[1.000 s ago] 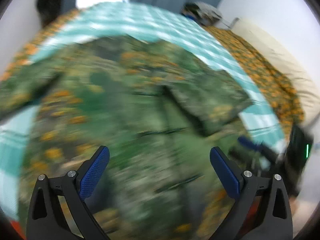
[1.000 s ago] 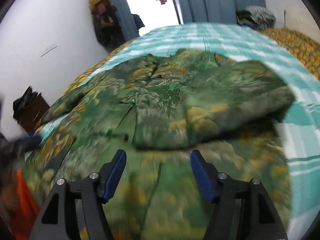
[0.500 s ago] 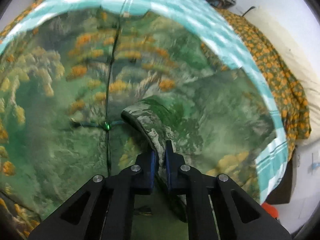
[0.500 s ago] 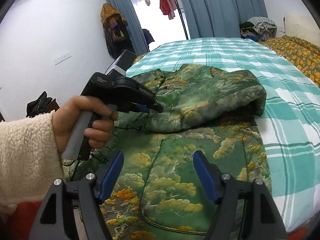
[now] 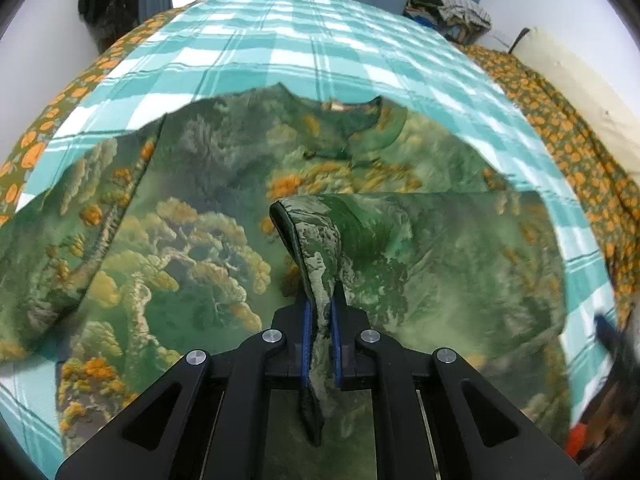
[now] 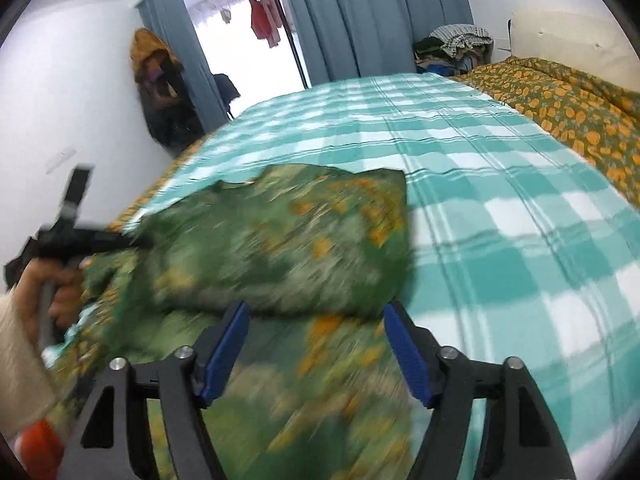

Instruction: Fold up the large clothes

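The left tongs (image 5: 319, 322) are clamped on the jacket (image 5: 208, 216) sleeve, while the empty right tongs (image 6: 316, 350) are closing just above its right side.

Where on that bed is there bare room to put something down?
The checked sheet is bare from the green jacket to the far edge near the curtains, and right to the orange flowered blanket. The near left is crowded: the jacket lies there, its edge pinched in the left hand-held gripper.

Bright daylight, fisheye bend, partial blur.
Light floods from the far doorway (image 6: 244, 52); the right wrist view smears the near jacket (image 6: 280, 248), corners dark.
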The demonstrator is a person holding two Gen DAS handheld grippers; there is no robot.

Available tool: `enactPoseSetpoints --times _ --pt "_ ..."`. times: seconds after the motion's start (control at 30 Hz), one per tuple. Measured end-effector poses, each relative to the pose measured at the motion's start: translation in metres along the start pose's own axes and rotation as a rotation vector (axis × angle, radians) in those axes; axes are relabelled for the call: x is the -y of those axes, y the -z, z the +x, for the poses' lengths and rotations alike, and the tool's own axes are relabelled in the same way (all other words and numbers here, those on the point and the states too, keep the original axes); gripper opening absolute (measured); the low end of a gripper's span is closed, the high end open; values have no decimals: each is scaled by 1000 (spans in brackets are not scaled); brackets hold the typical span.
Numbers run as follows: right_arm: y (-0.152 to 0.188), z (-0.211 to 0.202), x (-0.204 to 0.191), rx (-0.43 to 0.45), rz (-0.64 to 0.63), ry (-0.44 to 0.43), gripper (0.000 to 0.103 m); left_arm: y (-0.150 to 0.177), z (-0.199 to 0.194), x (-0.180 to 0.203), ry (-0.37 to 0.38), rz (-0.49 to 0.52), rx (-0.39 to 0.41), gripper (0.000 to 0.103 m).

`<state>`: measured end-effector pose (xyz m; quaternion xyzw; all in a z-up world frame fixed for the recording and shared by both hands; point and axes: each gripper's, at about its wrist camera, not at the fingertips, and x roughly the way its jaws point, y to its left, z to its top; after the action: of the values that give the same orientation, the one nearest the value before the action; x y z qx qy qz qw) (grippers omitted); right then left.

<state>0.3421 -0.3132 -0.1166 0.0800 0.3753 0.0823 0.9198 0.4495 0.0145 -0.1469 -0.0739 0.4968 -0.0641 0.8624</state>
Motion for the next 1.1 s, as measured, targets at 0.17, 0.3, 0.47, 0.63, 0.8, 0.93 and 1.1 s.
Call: enactPoseSetpoints --times 0.17,0.3,0.47,0.63,0.8,0.93,1.1 --pt "-39 69 5 -50 -47 -26 59 9 23 -3 -33 8 9 8" --pt "-30 129 9 -225 -66 -7 57 8 38 -9 -28 -4 4 11" --pt "-25 140 2 -255 -107 25 57 18 49 -11 -30 47 20 13" --pt "-64 141 -10 -291 -108 45 57 26 50 -9 -45 70 58 13" --pt "-108 148 -9 -176 -52 81 57 27 50 -10 -40 65 70 13" --pt "-95 201 8 -281 38 86 57 28 50 -13 -26 53 76 14" --pt "-82 199 2 -235 0 107 57 31 51 -18 -9 41 87 14"
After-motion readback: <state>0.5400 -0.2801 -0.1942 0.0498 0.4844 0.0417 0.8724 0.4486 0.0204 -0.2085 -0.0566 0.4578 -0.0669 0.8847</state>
